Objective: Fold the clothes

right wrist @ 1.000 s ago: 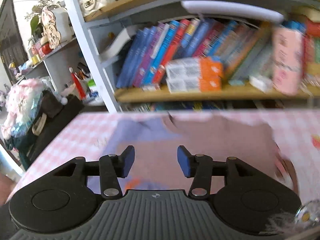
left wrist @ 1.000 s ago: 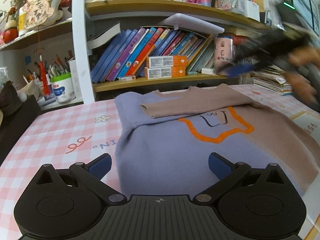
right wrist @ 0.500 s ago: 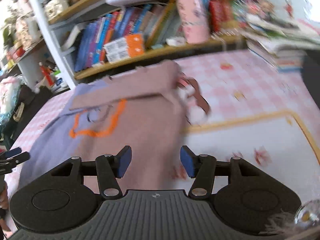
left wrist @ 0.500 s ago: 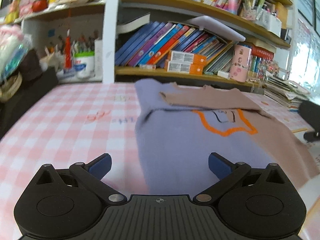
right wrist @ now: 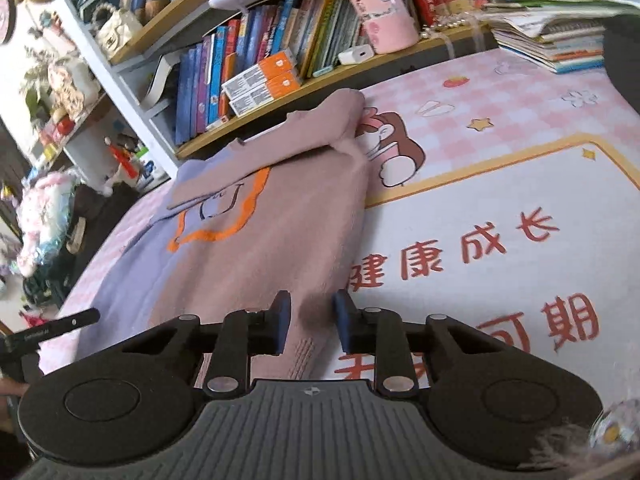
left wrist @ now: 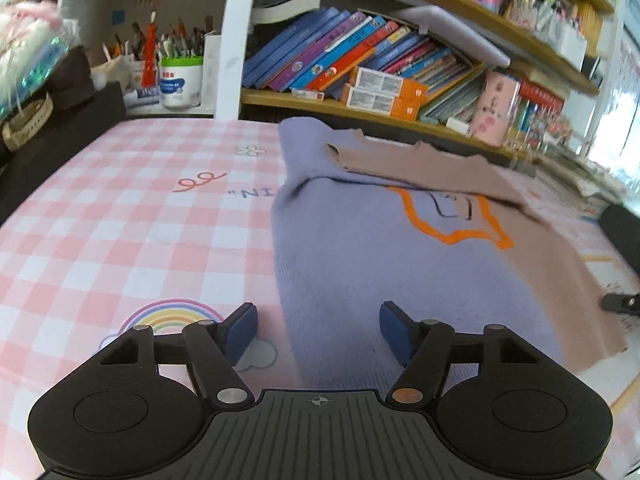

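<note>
A lilac and dusty-pink sweater (left wrist: 360, 240) with an orange outline print lies flat on the pink checked mat (left wrist: 120, 220), both sleeves folded across its chest. My left gripper (left wrist: 318, 330) stands open over the sweater's near left hem corner, nothing between its fingers. In the right wrist view the same sweater (right wrist: 260, 232) stretches away, and my right gripper (right wrist: 308, 326) hovers open, with a narrow gap, over the pink hem corner at the near right. The right gripper's tip (left wrist: 620, 302) shows at the far right of the left wrist view.
A bookshelf (left wrist: 360, 60) full of books and boxes runs along the mat's far edge. A pen pot (left wrist: 180, 80) and a dark bag (left wrist: 60, 92) sit at the back left. Stacked magazines (right wrist: 560, 40) lie at the back right. The printed mat (right wrist: 500, 240) spreads to the right.
Both grippers have drawn back and dropped to the sweater's near hem. The left gripper's gap has narrowed. The right gripper swung from the far sleeve area to the pink hem corner.
</note>
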### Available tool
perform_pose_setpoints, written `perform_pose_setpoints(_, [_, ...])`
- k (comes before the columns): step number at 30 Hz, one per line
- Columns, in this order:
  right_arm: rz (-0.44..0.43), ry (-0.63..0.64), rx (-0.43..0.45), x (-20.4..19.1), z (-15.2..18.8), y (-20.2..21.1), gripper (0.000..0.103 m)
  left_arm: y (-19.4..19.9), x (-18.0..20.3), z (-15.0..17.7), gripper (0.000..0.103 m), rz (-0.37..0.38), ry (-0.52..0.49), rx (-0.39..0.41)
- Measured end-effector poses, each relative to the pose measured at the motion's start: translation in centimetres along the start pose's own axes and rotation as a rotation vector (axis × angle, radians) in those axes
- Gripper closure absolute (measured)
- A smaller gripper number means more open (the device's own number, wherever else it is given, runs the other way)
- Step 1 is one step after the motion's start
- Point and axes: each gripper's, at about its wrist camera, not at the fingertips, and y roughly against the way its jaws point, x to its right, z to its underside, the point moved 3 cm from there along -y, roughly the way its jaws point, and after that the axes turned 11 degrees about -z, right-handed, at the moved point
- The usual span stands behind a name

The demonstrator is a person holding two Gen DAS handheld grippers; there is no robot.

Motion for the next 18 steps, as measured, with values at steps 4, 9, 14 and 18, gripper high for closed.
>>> perform_pose_setpoints(4, [-0.121,-0.082,0.02,-0.4,-0.5,-1.0,0.096,0.6,0.7,-1.1,0.086,0.128,0.08,0.023])
perform_pose_setpoints(9, [-0.307,-0.167,0.067,-0.9,-1.2,-0.7,0.097,1.5,0.0,-2.1,0.083,0.206,0.13,0.029])
perform_pose_setpoints(14, [-0.248,-0.181,0.049,-0.1,-1.3,-1.0,0.094,0.3,-2.7,-0.7,0.067,0.264,0.289,-0.094])
perform_pose_setpoints(18, [-0.173,-0.169,0.063,0.9,-1.5,-0.6,0.087,0.0,-3.2,0.2,0.05,0.258,0.326,-0.119])
